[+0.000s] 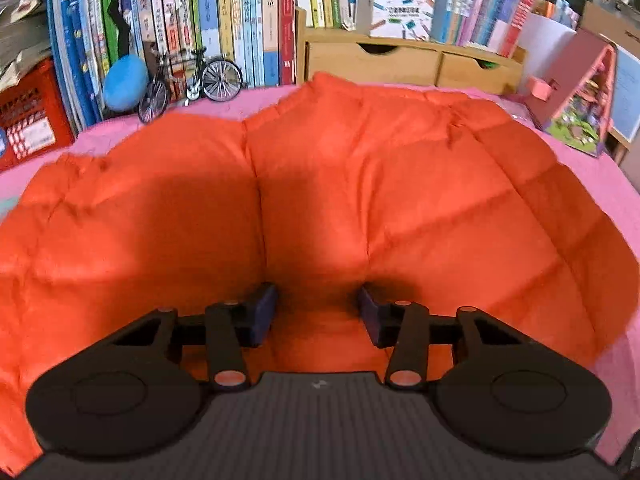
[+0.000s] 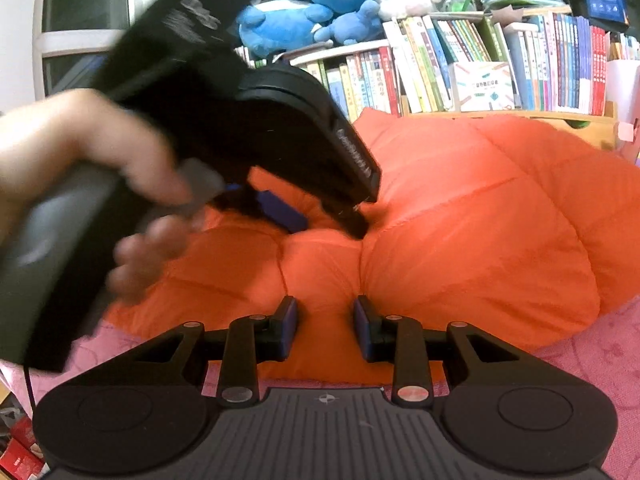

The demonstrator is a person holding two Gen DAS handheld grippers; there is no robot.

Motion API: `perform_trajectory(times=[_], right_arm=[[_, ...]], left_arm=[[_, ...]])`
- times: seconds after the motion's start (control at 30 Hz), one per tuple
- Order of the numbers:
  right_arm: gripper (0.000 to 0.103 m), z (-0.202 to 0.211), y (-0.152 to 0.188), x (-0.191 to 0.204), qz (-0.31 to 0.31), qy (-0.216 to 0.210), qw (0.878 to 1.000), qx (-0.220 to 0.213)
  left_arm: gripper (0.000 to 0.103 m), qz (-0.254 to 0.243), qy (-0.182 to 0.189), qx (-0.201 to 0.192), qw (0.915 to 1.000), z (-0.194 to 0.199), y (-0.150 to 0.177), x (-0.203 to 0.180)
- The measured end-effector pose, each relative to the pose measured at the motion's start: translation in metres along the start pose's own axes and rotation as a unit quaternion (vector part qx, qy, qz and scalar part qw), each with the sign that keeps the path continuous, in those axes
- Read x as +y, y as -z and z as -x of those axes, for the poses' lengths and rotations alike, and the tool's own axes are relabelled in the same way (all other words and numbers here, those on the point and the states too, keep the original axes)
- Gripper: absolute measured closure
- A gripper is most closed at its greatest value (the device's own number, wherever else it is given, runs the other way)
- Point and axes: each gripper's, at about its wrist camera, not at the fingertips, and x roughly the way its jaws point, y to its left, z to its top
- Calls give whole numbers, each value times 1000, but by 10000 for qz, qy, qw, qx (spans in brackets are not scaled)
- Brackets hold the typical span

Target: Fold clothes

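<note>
An orange quilted puffer jacket (image 1: 360,180) lies spread over a pink tablecloth (image 1: 616,204). In the left wrist view my left gripper (image 1: 316,312) points down into it, and a puckered ridge of orange fabric is squeezed between its blue pads (image 1: 262,312). The right wrist view shows the same jacket (image 2: 480,220), with the left gripper (image 2: 324,224) coming in from the upper left in a person's hand (image 2: 80,140), its tips dug into the padding. Nearer the front edge, my right gripper (image 2: 326,326) is shut on a fold of the jacket's near hem.
Shelves of upright books (image 1: 240,20) run along the back. In front of them stand a model bicycle (image 1: 192,80), a blue ball (image 1: 124,82) and a wooden drawer box (image 1: 408,62). A pink toy house (image 1: 580,104) sits at the right. Plush toys (image 2: 320,0) top the shelf.
</note>
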Motion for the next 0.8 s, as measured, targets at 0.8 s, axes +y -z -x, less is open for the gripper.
perform_trajectory(times=[0.8], right_arm=[[58, 13, 3, -22, -458, -681, 9965, -145]], left_arm=[[55, -181, -469, -380, 9980, -31, -44, 2]])
